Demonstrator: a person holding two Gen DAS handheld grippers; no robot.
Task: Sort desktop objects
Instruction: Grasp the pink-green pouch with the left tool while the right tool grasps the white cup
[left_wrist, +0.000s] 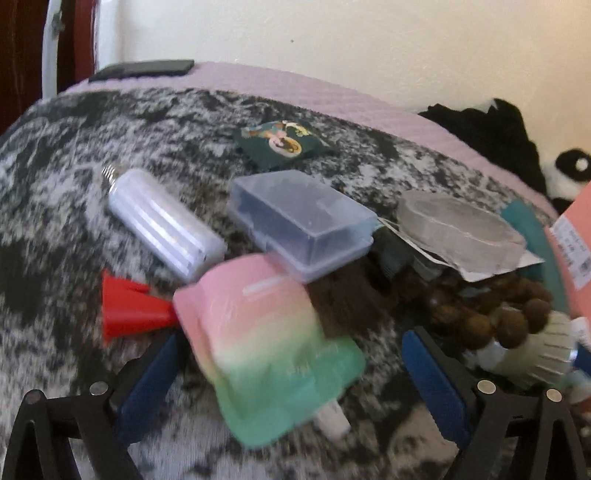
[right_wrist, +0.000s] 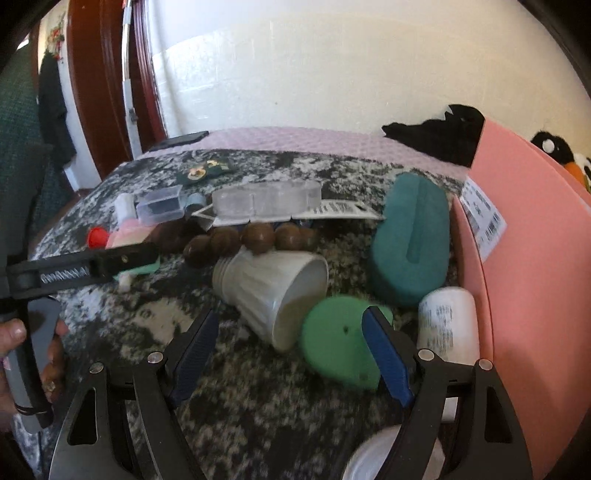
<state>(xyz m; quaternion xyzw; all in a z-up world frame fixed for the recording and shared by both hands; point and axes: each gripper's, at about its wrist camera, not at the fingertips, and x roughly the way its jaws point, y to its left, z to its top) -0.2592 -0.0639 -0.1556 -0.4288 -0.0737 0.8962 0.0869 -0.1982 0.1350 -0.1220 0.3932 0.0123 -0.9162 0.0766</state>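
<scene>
While both grippers (left_wrist: 291, 373) (right_wrist: 291, 350) gape, motion blur smears the pink-green case (left_wrist: 266, 343), half hiding brown beads (left_wrist: 509, 317).

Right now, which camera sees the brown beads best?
The right wrist view: the brown beads sit in a clear row behind the tipped white cup. In the left wrist view they are blurry at the right edge, partly hidden under the round clear package.

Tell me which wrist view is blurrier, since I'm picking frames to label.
Left wrist view: heavy motion smear, worst on the pink-green item and white tube. Right wrist view: sharper, the ribbed cup and wooden beads read cleanly, with fisheye bending and dark corner vignetting.
</scene>
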